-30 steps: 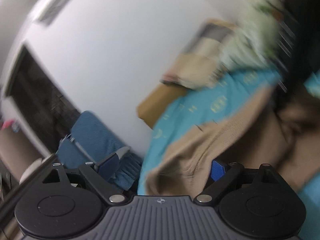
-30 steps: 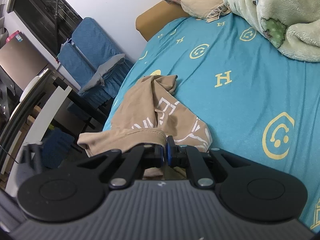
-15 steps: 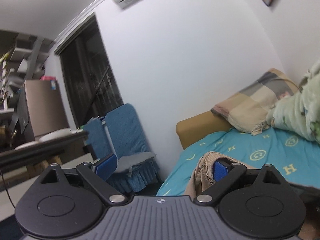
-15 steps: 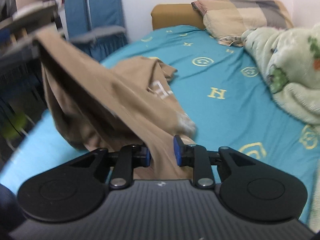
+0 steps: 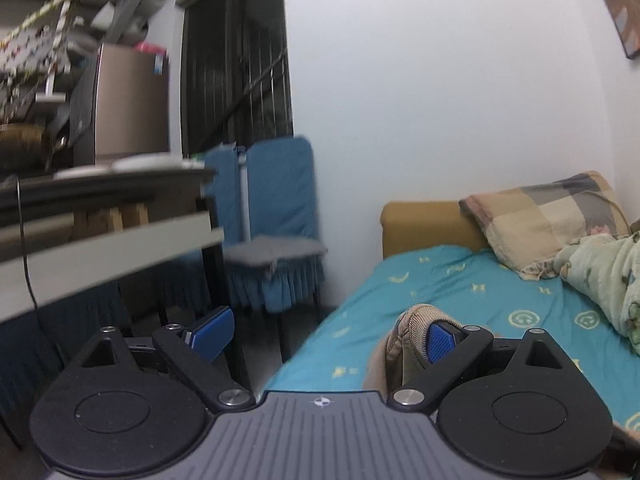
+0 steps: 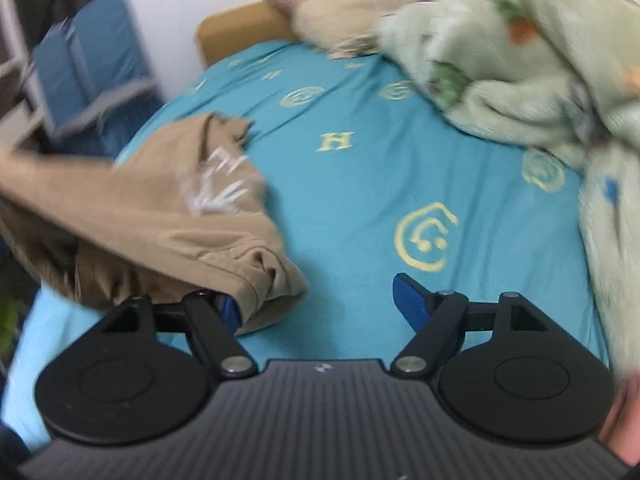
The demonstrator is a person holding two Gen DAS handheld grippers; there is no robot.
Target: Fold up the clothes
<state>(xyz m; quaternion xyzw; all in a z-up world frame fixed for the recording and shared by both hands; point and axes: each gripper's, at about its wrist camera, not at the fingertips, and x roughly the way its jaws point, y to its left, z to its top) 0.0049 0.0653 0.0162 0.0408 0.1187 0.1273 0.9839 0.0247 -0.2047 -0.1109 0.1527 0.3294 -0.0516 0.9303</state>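
A tan garment (image 6: 160,216) with white print lies bunched on the left side of the teal bed (image 6: 360,184). Its seamed hem rests against the left finger of my right gripper (image 6: 320,300). That gripper's jaws are opening, and only bare sheet shows between the blue pads. In the left wrist view, my left gripper (image 5: 326,332) stands wide open and raised beside the bed (image 5: 460,280). A ribbed tan hem (image 5: 412,316) is draped over its right finger (image 5: 440,342). The left finger (image 5: 212,330) touches nothing.
A pale green fleece blanket (image 6: 520,60) is heaped on the right of the bed, with a checked pillow (image 5: 548,216) and a tan headboard (image 5: 420,228) beyond. A blue covered chair (image 5: 276,216) and a desk (image 5: 112,220) stand left of the bed. A hand (image 6: 624,420) shows at the lower right.
My right gripper went from shut on the tan fabric to wide, and the garment dropped onto the bed. The left gripper rose and rolled upright, still open, with the hem hooked on its right finger.
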